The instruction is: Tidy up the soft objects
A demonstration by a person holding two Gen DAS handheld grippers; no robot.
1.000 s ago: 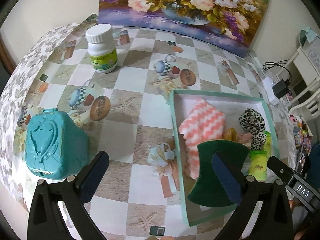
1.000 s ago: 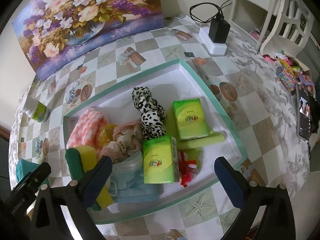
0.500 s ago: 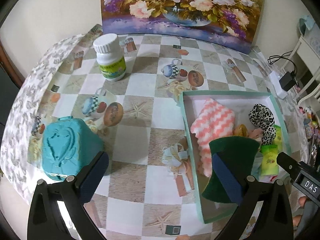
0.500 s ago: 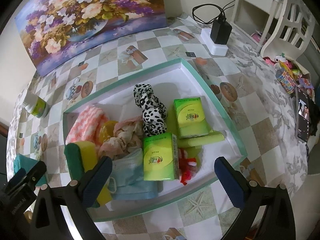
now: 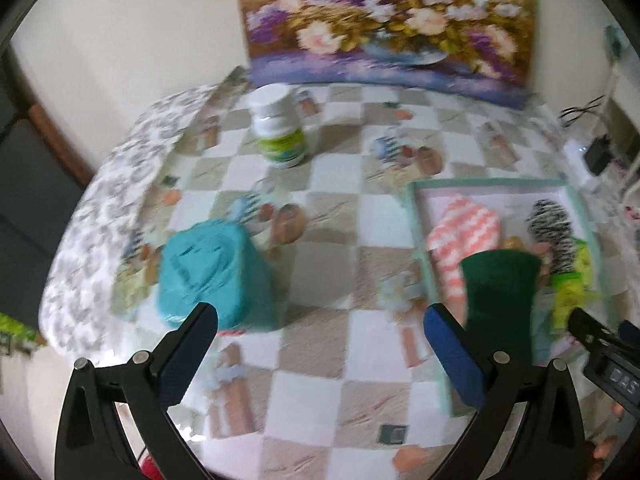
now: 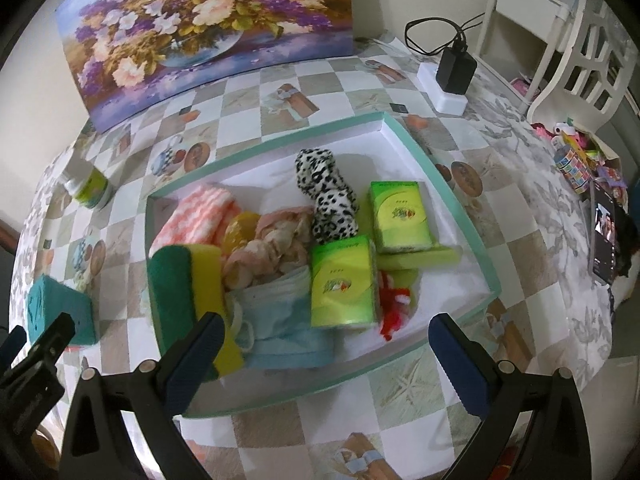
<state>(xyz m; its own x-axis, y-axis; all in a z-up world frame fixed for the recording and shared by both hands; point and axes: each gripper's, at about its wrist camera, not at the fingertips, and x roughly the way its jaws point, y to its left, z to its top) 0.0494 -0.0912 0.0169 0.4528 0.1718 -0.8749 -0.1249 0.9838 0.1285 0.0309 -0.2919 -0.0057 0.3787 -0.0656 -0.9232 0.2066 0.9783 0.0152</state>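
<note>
I am holding both claws over the checked tablecloth [image 6: 404,384], and I am taking the shallow teal-rimmed tray [image 6: 452,196] as my landmark. My left gripper [image 5: 320,344] is standing wide, nothing between its blue pads, and it is hovering off the tray's left side, above the cloth. My right gripper [image 6: 324,352] is also gaping wide and empty, hanging just over the tray's near rim.

The soft things are all lying inside the tray. The green-and-yellow sponge [image 6: 186,280] is standing on edge against the tray's left wall, near the front corner. Behind it the pink-and-white knitted cloth [image 6: 196,218] is lying in the back left corner. The leopard-print scrunchie [image 6: 326,196] is sitting near the tray's middle, with a pale pink scrunchie [image 6: 272,248] beside it. A blue face mask [image 6: 280,312] is resting toward the front, touching one of two green tissue packs [image 6: 344,280]. A red-and-white fluffy piece [image 6: 394,308] is peeking out beside that pack.

Left of the tray, well apart from it, a teal box [image 5: 212,272] is sitting on the cloth, and a white-capped bottle [image 5: 280,128] is standing farther back. The left view is blurring.
</note>
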